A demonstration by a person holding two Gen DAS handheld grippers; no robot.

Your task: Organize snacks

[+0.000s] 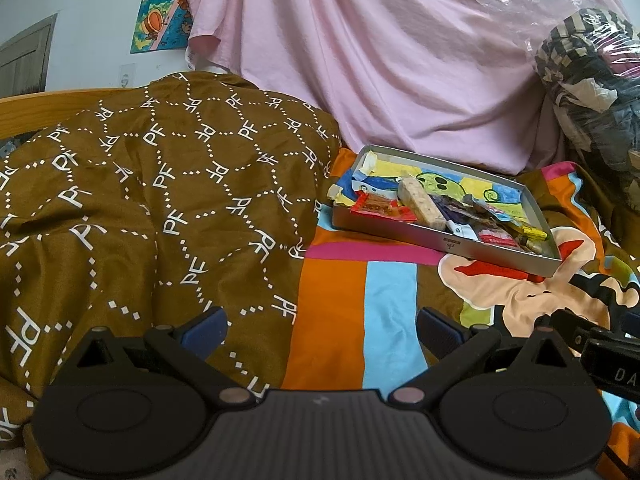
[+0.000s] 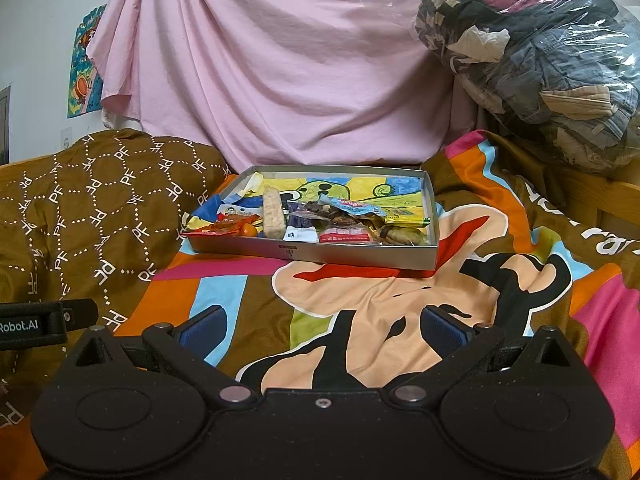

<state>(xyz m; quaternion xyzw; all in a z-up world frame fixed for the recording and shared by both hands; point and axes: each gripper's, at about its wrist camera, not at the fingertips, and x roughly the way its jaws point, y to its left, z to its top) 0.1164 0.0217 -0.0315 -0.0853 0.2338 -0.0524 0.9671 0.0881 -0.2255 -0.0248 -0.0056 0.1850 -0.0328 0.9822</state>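
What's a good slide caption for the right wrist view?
Open right gripper faces a snack-filled tray on a colorful bedspread.

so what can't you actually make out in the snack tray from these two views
- Both views: print on the wrappers in the tray is too small to read.
- Right wrist view: the front wall hides the bottoms of the front snacks, like the pale bar.
- Left wrist view: the right gripper is cut off by the edge.
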